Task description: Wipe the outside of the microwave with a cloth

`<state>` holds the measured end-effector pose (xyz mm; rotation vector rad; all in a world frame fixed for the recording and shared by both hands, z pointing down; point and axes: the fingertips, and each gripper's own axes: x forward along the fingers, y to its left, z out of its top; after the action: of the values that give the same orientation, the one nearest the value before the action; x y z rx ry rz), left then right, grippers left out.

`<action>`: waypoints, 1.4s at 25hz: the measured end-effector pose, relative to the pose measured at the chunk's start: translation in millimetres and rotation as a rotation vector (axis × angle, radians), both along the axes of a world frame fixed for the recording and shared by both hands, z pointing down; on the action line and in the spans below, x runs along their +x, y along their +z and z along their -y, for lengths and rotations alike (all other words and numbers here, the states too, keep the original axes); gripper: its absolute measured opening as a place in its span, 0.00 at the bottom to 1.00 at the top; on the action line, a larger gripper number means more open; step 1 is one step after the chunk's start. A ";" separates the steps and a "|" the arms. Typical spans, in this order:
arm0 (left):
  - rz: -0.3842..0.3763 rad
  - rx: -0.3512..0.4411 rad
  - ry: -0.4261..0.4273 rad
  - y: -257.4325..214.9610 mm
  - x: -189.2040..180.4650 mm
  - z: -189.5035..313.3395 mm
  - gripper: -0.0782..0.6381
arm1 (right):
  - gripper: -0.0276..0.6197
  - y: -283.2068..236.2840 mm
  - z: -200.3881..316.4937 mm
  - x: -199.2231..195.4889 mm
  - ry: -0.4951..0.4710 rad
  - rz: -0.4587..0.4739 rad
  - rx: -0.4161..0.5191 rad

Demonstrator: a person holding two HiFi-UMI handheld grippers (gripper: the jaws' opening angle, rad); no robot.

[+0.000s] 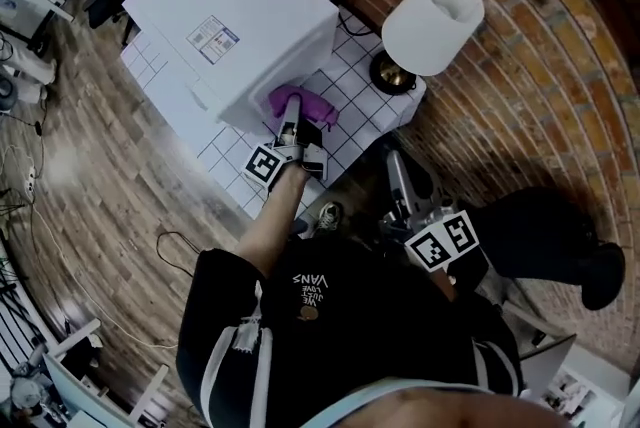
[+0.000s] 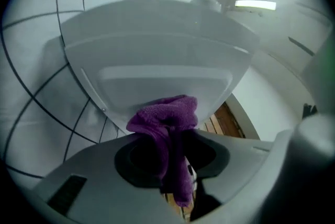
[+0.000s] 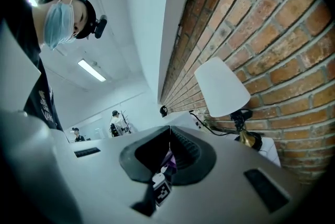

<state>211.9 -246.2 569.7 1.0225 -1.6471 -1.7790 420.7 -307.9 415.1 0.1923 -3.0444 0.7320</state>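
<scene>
On the tiled desk [image 1: 352,81], a white microwave [image 1: 235,26] is filling the end away from the lamp [image 1: 432,21]. The left gripper [image 1: 292,128] is clamping a purple cloth [image 1: 300,103] against its lamp-facing side. The right gripper [image 1: 398,174], jaws together and empty, is idling off the desk's edge. Even pressure and overlapping strokes look advisable.

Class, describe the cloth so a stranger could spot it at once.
Find the white tiled table by the brick wall, then the microwave on it. The cloth sits against the microwave's side, in the jaws of the left gripper. It alone is purple among white neighbours.
</scene>
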 end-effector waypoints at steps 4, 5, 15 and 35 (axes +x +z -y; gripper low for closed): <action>-0.014 0.021 0.031 1.7 -2.2 43.8 0.29 | 0.04 5.1 18.0 14.1 0.054 -0.016 -0.009; -0.013 0.023 0.035 2.7 -4.1 54.4 0.29 | 0.04 6.8 22.0 17.2 0.065 -0.021 -0.011; -0.009 -0.010 0.165 12.8 -9.2 159.2 0.29 | 0.04 11.4 51.4 44.1 0.163 -0.045 -0.008; -0.085 0.032 0.075 8.1 20.0 43.1 0.29 | 0.04 4.4 7.0 -16.3 -0.056 -0.002 -0.006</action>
<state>231.9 -289.3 577.8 0.9952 -1.5139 -1.7806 404.5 -314.9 419.5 0.1066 -3.0316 0.7366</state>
